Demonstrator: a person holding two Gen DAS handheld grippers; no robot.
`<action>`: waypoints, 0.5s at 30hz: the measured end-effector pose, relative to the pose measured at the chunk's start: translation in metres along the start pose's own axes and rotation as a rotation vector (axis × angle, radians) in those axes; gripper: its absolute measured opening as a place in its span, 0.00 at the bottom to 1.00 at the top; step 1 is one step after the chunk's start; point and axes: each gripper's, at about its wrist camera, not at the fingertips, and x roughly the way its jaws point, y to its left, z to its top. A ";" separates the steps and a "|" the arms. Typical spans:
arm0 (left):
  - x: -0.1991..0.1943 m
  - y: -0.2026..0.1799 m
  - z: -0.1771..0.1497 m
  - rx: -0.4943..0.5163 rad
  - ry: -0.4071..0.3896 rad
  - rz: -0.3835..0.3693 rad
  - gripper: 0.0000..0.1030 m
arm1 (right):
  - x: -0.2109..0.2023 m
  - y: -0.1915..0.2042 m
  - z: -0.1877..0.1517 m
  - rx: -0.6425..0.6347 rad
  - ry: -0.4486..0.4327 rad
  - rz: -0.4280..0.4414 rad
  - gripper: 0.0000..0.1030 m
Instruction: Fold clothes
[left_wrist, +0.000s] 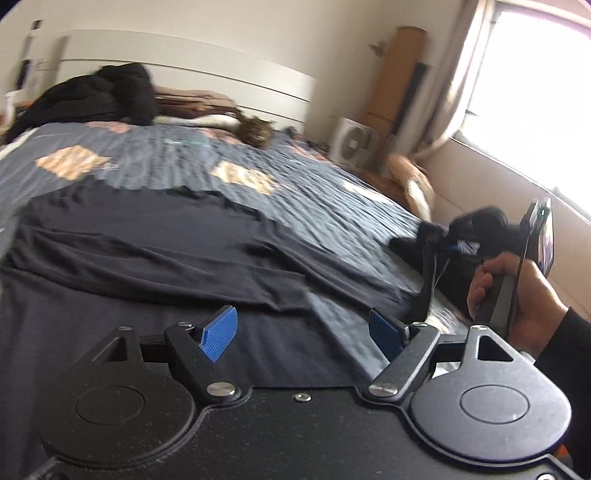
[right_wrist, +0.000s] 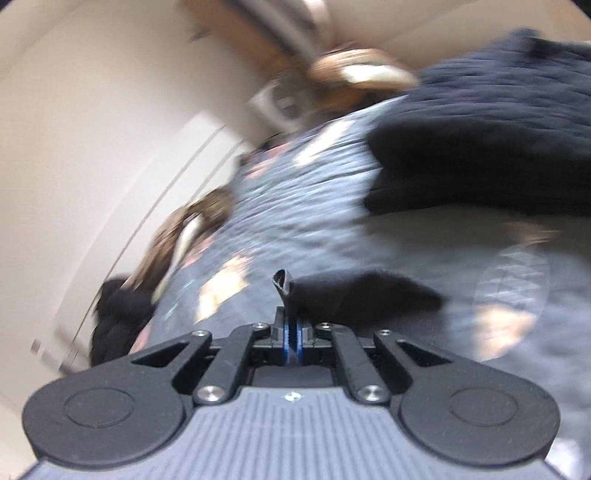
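A dark navy garment (left_wrist: 155, 254) lies spread across the near part of the bed, creased, reaching under my left gripper (left_wrist: 303, 334). That gripper hovers just above it, its blue pads (left_wrist: 218, 334) wide apart and holding nothing. At the bed's right edge a hand (left_wrist: 517, 295) holds my right gripper (left_wrist: 461, 240), which pinches dark cloth. In the tilted, blurred right wrist view my right gripper (right_wrist: 292, 332) is shut on a fold of the dark garment (right_wrist: 354, 291), which trails off to the right.
The bed has a grey-blue quilt (left_wrist: 258, 162) with tan patches. A black clothes pile (left_wrist: 99, 96) and brown items lie by the white headboard (left_wrist: 221, 62). A white fan (left_wrist: 354, 142) stands on the bedside table under a bright window (left_wrist: 535, 92). A dark bundle (right_wrist: 498, 140) lies on the quilt.
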 end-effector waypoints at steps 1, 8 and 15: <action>-0.004 0.008 0.004 -0.015 -0.005 0.016 0.75 | 0.007 0.024 -0.008 -0.038 0.025 0.038 0.04; -0.043 0.074 0.020 -0.168 -0.088 0.109 0.75 | 0.058 0.181 -0.089 -0.311 0.191 0.265 0.04; -0.079 0.131 0.033 -0.287 -0.154 0.194 0.76 | 0.081 0.301 -0.219 -0.502 0.403 0.463 0.04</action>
